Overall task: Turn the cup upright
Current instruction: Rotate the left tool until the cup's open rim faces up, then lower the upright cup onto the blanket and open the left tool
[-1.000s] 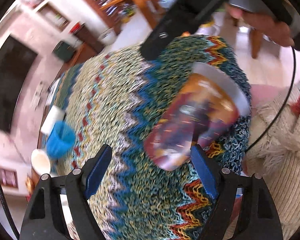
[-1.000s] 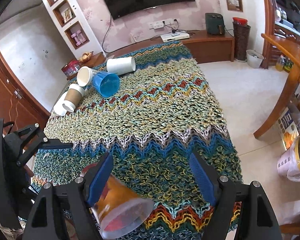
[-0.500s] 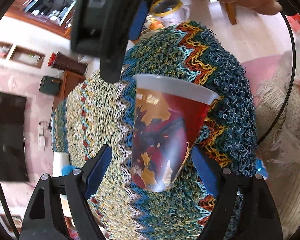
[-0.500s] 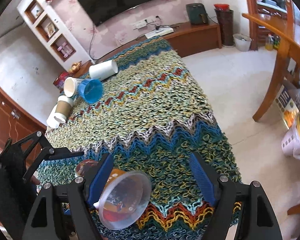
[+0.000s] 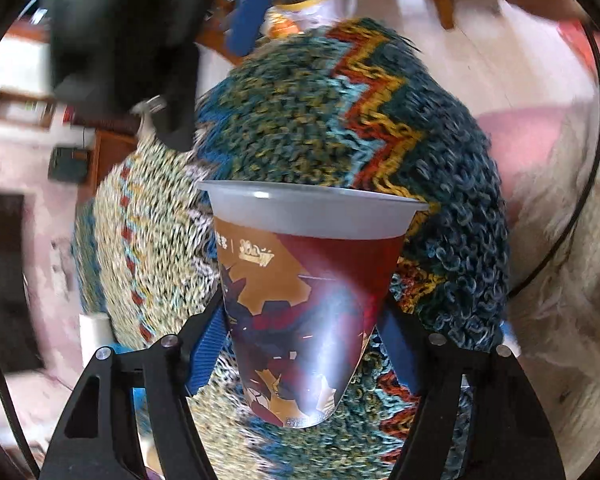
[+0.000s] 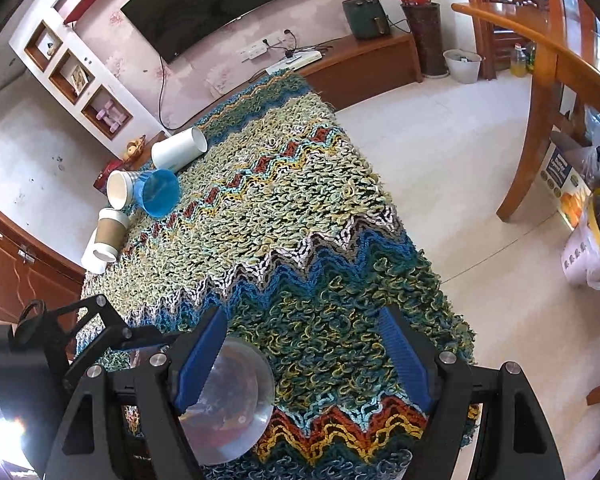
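A plastic cup (image 5: pixel 300 296) with a brown, red and blue printed sleeve and a frosted rim stands upright between the blue pads of my left gripper (image 5: pixel 302 344), which is shut on its lower body. In the right wrist view the same cup (image 6: pixel 228 404) shows from above, mouth up, at the near left corner of the knitted zigzag cloth (image 6: pixel 284 216). My right gripper (image 6: pixel 304 364) is open and empty above the cloth, just right of the cup. The left gripper's frame (image 6: pixel 60 344) shows at lower left.
Several other cups lie on their sides at the cloth's far left: a white one (image 6: pixel 178 150), a blue one (image 6: pixel 158 192), a paper one (image 6: pixel 118 188) and a brown-sleeved one (image 6: pixel 108 236). A wooden table leg (image 6: pixel 536 128) and a bucket (image 6: pixel 596 240) stand on the floor to the right.
The left gripper has turned the cup from lying tilted to upright, rim up, and its pads have closed in on the cup. The right gripper has stayed open nearby.
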A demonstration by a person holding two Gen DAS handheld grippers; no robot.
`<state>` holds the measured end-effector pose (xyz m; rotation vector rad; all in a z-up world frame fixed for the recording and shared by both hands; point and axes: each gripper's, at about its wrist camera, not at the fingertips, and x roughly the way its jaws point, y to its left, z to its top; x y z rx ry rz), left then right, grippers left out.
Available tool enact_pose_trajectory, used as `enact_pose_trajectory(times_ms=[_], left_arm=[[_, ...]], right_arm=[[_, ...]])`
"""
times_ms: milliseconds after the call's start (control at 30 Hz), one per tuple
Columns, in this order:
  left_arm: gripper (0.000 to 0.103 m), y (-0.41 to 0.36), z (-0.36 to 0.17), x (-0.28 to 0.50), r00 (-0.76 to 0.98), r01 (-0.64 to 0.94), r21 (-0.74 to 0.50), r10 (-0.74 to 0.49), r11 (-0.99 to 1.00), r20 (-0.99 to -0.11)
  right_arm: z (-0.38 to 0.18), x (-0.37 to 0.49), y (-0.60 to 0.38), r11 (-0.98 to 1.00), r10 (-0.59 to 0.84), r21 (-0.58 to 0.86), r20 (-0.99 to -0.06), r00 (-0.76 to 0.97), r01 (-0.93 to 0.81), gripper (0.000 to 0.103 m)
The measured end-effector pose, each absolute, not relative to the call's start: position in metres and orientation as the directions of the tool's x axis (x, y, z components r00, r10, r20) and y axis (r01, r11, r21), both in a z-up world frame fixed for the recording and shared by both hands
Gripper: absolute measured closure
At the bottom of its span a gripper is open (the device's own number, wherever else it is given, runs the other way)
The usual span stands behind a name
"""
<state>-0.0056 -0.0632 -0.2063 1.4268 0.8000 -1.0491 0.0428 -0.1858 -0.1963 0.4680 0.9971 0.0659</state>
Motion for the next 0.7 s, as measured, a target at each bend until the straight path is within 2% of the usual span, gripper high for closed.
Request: enact_pose_trajectory(times_ms=[167, 267, 367, 500, 700], left_arm=[[0.03, -0.048, -0.19, 0.015, 0.354, 0.935, 0.347, -0.144, 0.07, -0.924], [0.03, -0.028, -0.183, 0.034, 0.362, 0.913, 0.314, -0.161, 0.261, -0.918], [0.03, -0.001, -0.178, 0.052, 0.398, 0.834, 0.279, -0.168, 0.477, -0.902], [0.03, 0.048, -0.176, 0.076, 0.476, 0.641, 0.2, -0.18, 0.741, -0.86], [0.03, 0.097, -0.182, 0.079, 0.585, 0.414, 0.079, -0.199, 0.907, -0.787]], right_arm=[[-0.195, 0.048, -0.179, 0.901, 0.282, 0.413, -0.787, 0.549, 0.129, 0.024], [-0.194, 0.052, -0.17, 0.903, 0.297, 0.416, -0.784, 0.546, 0.108, 0.024], [-0.192, 0.06, -0.157, 0.905, 0.315, 0.419, -0.777, 0.545, 0.073, 0.024], [-0.186, 0.069, -0.131, 0.918, 0.332, 0.397, -0.77, 0.545, 0.004, 0.024], [-0.178, 0.078, -0.08, 0.935, 0.345, 0.332, -0.765, 0.543, -0.125, 0.024]])
